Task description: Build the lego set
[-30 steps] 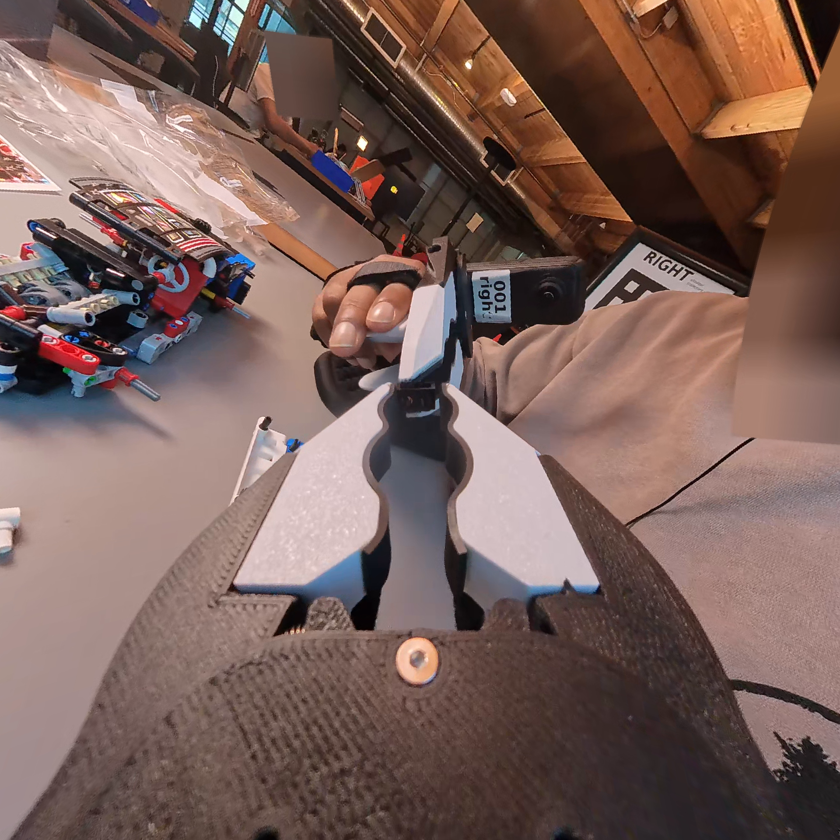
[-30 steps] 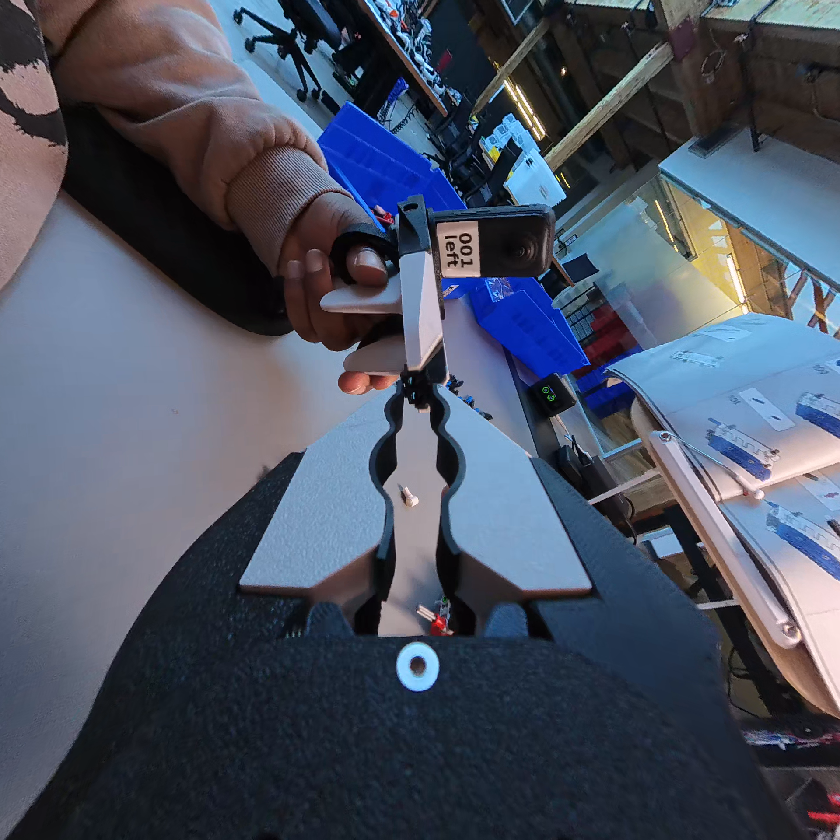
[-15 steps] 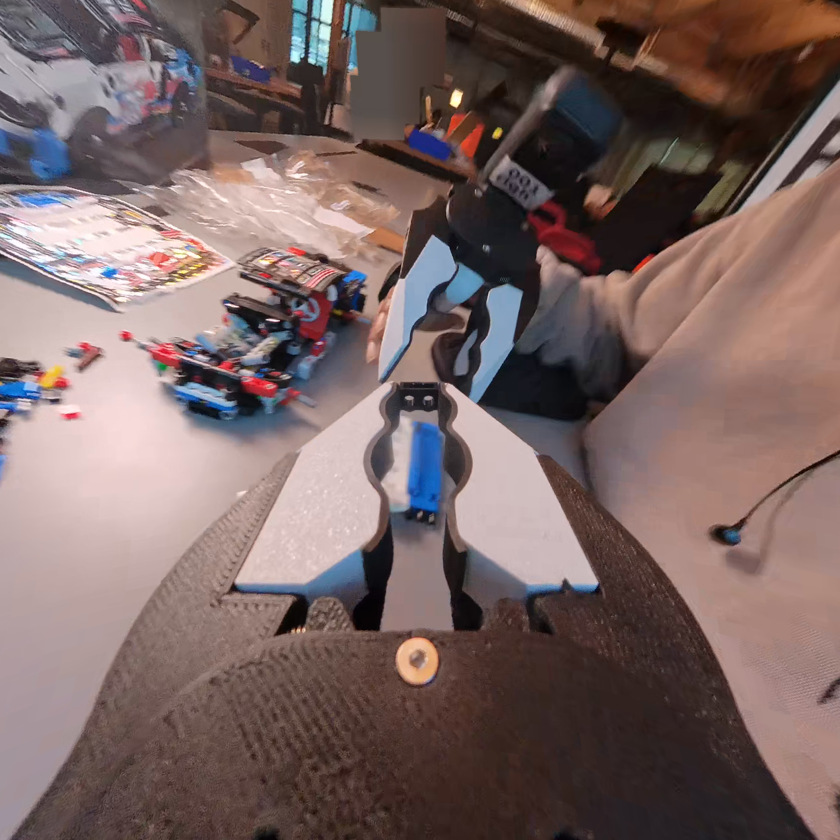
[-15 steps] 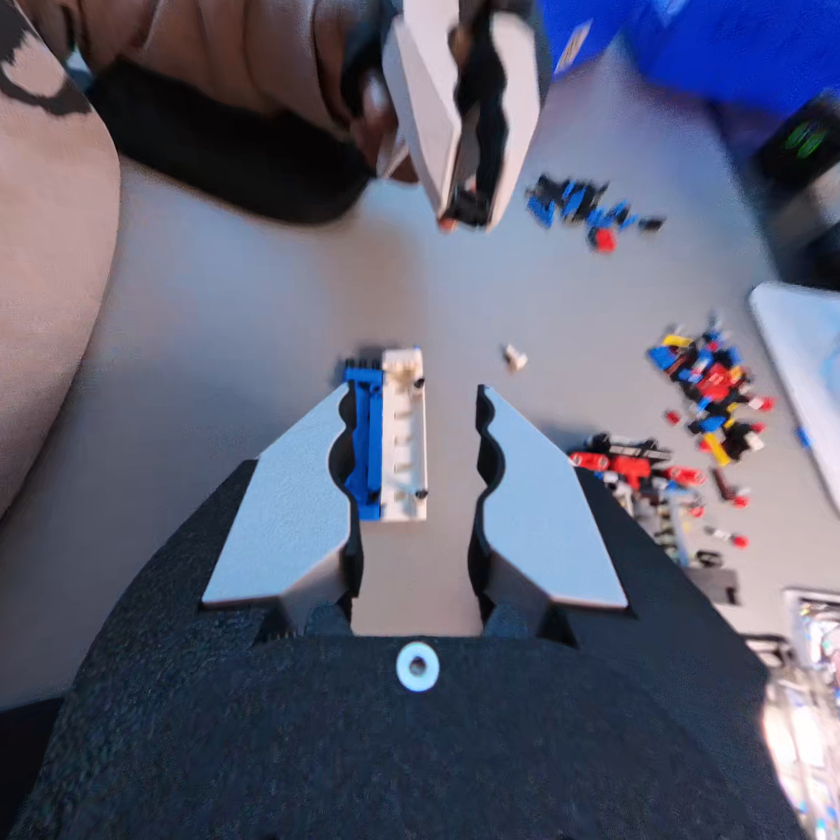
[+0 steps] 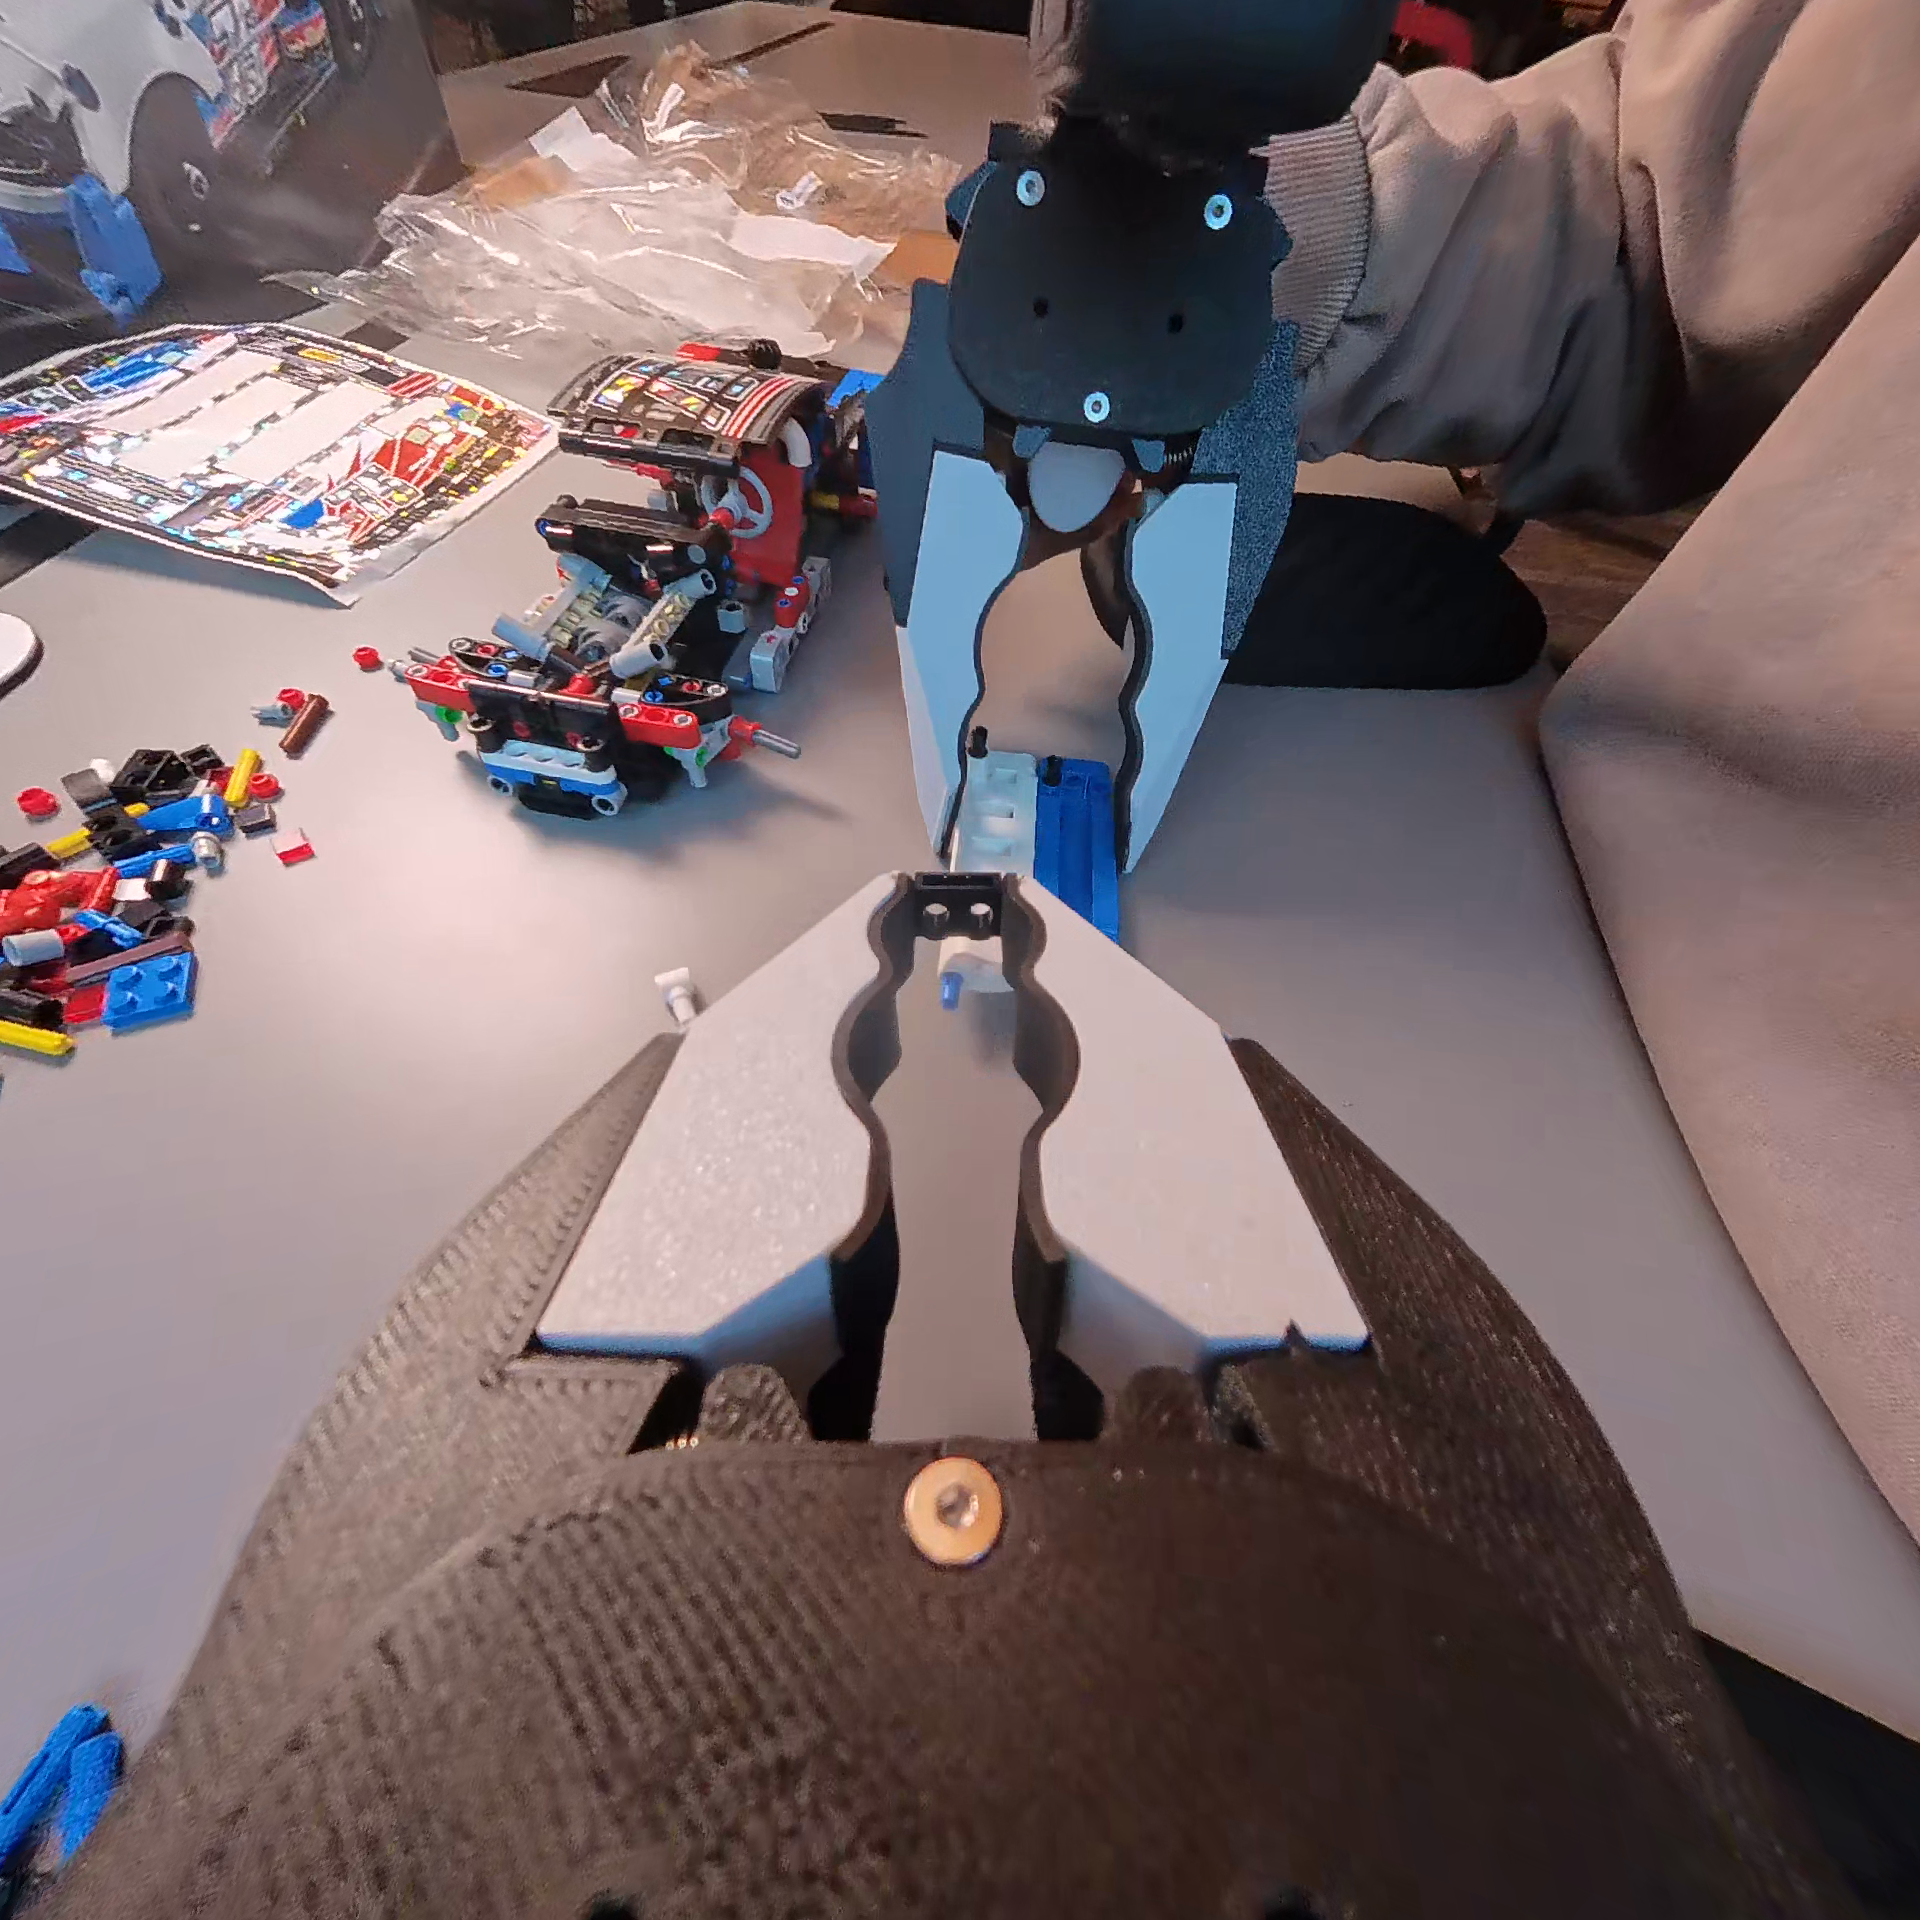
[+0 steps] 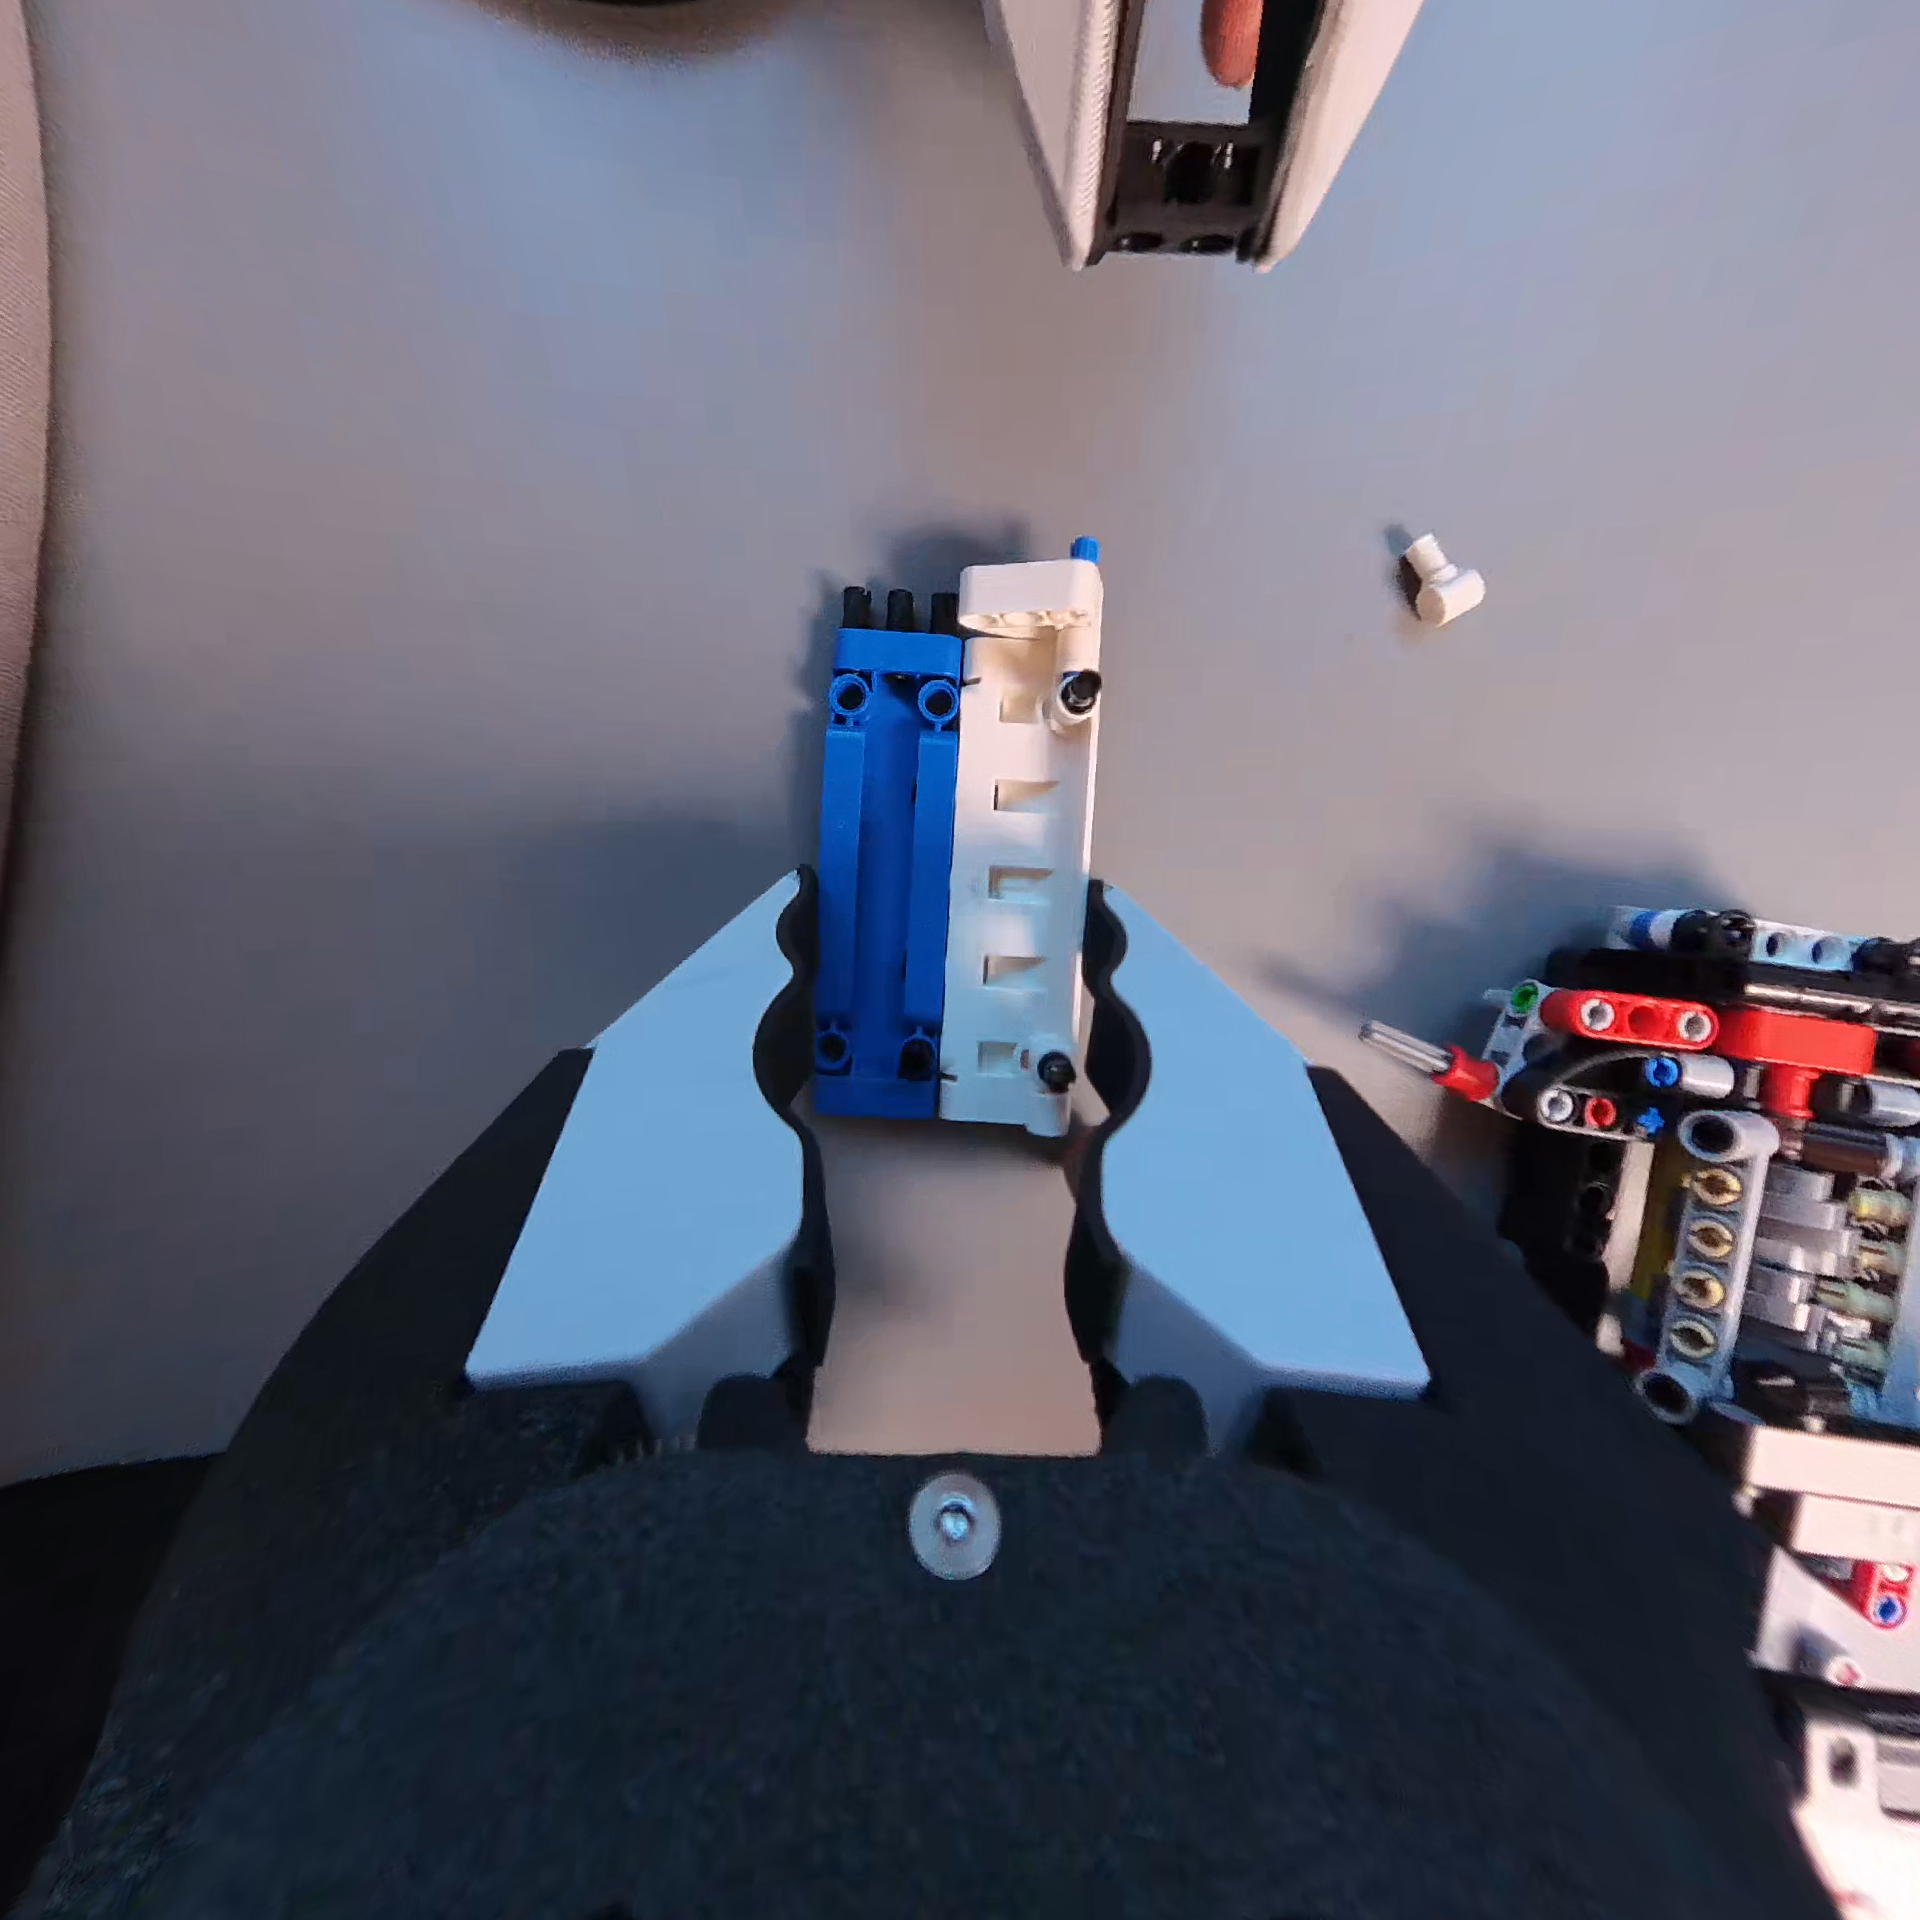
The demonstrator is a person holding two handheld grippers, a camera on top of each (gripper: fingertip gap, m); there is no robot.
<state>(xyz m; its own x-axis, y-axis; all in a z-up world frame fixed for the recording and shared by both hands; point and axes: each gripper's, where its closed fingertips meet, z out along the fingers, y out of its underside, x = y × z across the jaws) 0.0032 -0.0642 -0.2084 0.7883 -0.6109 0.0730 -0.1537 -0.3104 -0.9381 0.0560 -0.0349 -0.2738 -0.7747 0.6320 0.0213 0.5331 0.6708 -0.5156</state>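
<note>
Blue and white plastic is making up the small lego sub-assembly (image 6: 956, 883) that is lying flat on the grey table (image 6: 416, 520): a long blue panel with two raised ribs and round pin holes at its corners is sitting pressed against a white slotted beam, with black pins poking out of its far end and a blue pin at the white tip; the right gripper (image 6: 951, 914) is straddling its near end, jaws parted about as wide as the piece, their inner edges just beside or touching its sides, which I cannot tell; beyond its far end, the left gripper (image 5: 961, 899) is pinching a small black lego block (image 5: 961, 904) between nearly closed tips; to the right gripper's right, the part-built lego car (image 6: 1714, 1143) is standing near.
</note>
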